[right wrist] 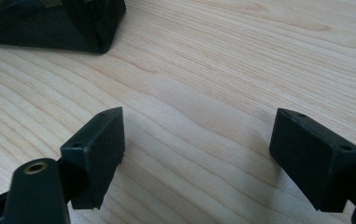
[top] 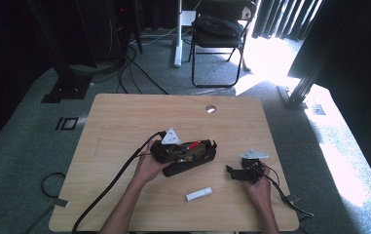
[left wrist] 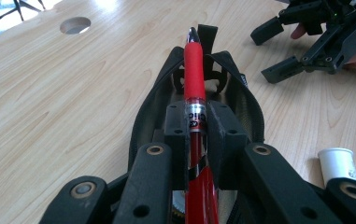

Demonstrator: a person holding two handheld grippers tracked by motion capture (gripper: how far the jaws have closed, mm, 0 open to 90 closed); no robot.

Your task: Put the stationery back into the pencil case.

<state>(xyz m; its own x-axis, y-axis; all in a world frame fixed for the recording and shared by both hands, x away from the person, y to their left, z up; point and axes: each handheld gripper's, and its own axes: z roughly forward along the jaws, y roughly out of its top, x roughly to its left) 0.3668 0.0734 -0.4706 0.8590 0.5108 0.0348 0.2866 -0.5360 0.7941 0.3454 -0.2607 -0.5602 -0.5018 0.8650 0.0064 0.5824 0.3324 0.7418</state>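
The left gripper (left wrist: 195, 140) is clamped on a red pen (left wrist: 195, 74), holding it lengthwise over the open black pencil case (top: 191, 157) at the table's centre. The step looks like stowing the pen; next it should dip lower and let go. At four o'clock lies a white tube (top: 198, 194). The right gripper (top: 236, 171) hangs spread wide, empty, at three o'clock. The table (top: 124, 122) is pale wood; at twelve o'clock, a chair (top: 219, 29) on grey carpet.

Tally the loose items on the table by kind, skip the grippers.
Red pen with a clear barrel, clamped in the left gripper over the case: 1
Black fabric zip pencil case, open: 1
Small white cylinder lying on the light wooden table: 1
Total: 3
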